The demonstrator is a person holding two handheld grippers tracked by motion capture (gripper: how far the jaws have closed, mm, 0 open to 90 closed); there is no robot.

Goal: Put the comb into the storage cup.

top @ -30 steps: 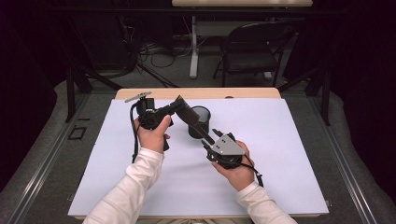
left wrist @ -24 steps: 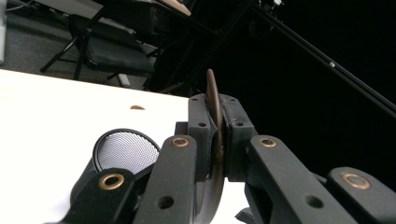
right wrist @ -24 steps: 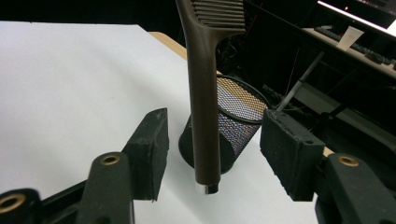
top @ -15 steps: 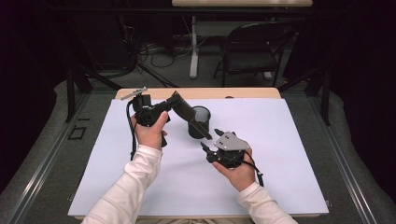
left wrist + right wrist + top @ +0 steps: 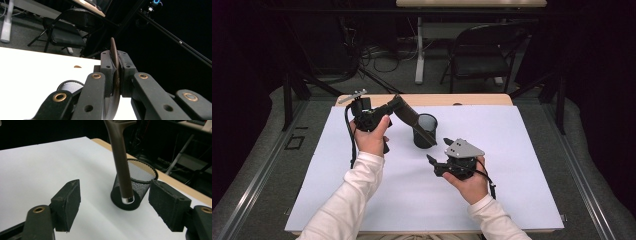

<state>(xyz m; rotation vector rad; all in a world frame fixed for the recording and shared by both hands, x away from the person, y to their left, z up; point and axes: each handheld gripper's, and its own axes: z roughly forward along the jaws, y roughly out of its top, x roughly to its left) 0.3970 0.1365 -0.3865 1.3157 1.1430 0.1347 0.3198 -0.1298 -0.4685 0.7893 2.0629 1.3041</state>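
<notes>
The left gripper clamped a brown shoehorn angled toward the mesh pen cup; the right gripper gaped wide nearby

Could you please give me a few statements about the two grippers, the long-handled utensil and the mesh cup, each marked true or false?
1. The left gripper is shut on the brown long-handled utensil. True.
2. The right gripper holds the black mesh cup. False: its jaws stand open and apart from the cup.
3. The mesh cup stands upright on the white table cover. True.
4. The utensil lies flat on the table. False: it is held in the air, slanting down beside the cup.
5. The cup is full of pens. False: none can be seen in it.
</notes>
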